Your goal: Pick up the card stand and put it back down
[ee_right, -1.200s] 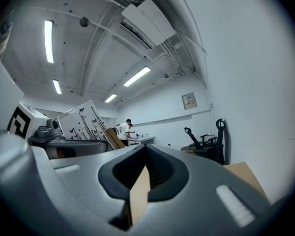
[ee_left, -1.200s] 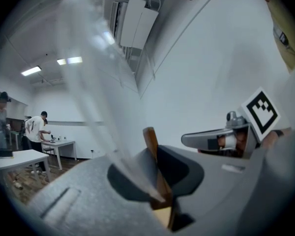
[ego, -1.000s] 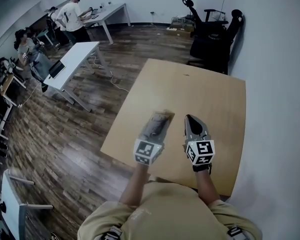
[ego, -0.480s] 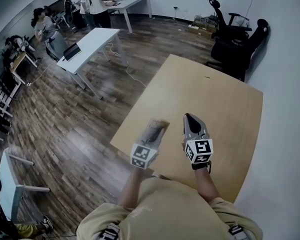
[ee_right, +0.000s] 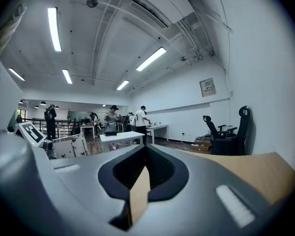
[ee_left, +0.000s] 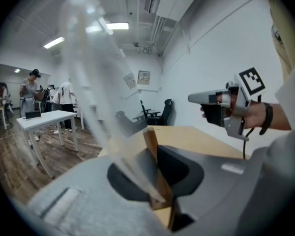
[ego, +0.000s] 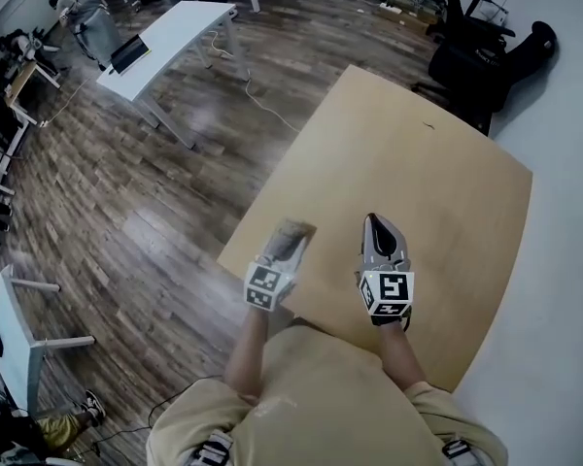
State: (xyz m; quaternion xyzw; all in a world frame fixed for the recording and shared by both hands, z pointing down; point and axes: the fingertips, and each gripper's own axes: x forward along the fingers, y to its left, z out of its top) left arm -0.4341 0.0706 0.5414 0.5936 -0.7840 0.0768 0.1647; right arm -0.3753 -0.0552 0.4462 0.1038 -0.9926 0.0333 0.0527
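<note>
My left gripper point(ee_left: 156, 178) has its jaws nearly closed, pinching the card stand point(ee_left: 150, 141) by what looks like its thin wooden part. The clear panel rises out of the jaws, up and to their left. The stand looks lifted clear of the table point(ego: 447, 163), which lies beyond and below the jaw tips. I judge it light and stiff, but the clear sheet seems slick and easily scratched, so the wood is the place to hold. My right gripper point(ee_right: 143, 166), jaws pressed together on nothing, hovers off to the right.
</note>
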